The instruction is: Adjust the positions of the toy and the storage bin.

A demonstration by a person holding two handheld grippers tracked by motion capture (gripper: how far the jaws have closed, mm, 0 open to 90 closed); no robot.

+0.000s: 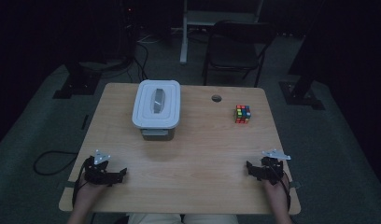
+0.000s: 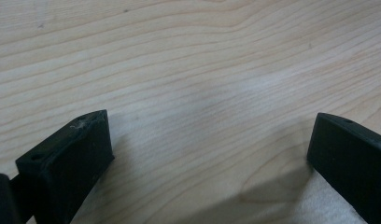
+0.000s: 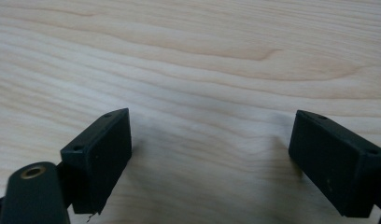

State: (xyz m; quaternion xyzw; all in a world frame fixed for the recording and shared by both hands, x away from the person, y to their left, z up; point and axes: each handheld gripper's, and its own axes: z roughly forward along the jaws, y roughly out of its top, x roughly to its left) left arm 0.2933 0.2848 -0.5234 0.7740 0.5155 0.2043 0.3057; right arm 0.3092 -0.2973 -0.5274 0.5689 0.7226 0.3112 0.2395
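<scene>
A white lidded box (image 1: 156, 108) with a grey handle stands on the wooden table (image 1: 198, 154), toward the back left. A colourful puzzle cube (image 1: 243, 114) sits at the back right. My left gripper (image 1: 119, 174) rests on the table near the front left corner, held by a hand. In the left gripper view its black jaws stand wide apart over bare wood, so the left gripper (image 2: 209, 140) is open with nothing between them. My right gripper (image 1: 250, 168) lies near the front right corner. The right gripper (image 3: 212, 135) is open too, low over bare wood.
A round cable hole (image 1: 216, 98) sits in the table near its back edge. Behind the table stand a dark folding chair (image 1: 235, 46) and a white post (image 1: 183, 32). Dark stands and cables lie on the floor at the left (image 1: 76, 84).
</scene>
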